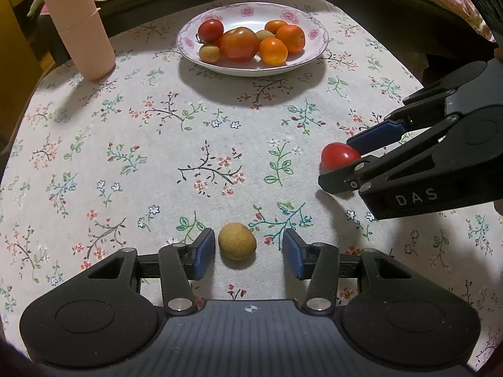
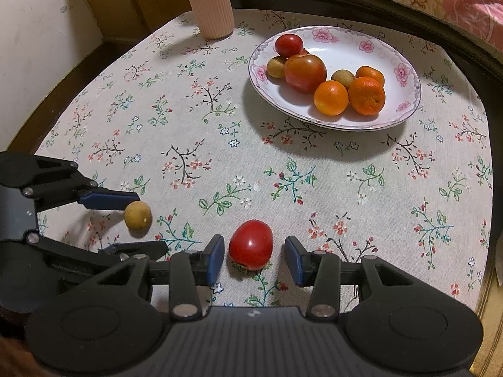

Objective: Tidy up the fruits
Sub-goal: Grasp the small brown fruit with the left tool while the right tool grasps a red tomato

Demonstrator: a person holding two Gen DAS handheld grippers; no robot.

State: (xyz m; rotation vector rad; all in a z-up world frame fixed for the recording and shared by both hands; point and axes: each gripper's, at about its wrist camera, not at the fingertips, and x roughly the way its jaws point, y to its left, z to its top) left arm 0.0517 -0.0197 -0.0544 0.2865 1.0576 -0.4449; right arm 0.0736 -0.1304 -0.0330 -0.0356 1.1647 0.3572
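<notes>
red cherry tomato between the blue pads of my right gripper, and a yellow-brown longan-like fruit between the pads of my left gripper — both fruits rest on the floral tablecloth, near its front edge. each claw stands partly open, with a visible gap on either side of its fruit; neither pad presses, so nothing is held yet. the other camera agrees: the right fingers straddle the tomato, the left fingers straddle the small fruit.

flowered plate sits at the far side of the cloth, well apart from both claws, already carrying two tomatoes, three oranges and two small yellowish fruits. a ribbed beige cup stands to the plate's left, clear of the likely path.

step in hand, as i judge it: closing on both loose fruits to carry them to the plate. to do it well, i should centre each fruit between the pads before squeezing — the tomato lies nearer its left pad. close slowly; the tomato skin looks smooth and soft, so a gentle grip should serve, and the round little fruit may roll out if one pad touches first. lift straight up before moving toward the plate, and set down in its bare right part.
</notes>
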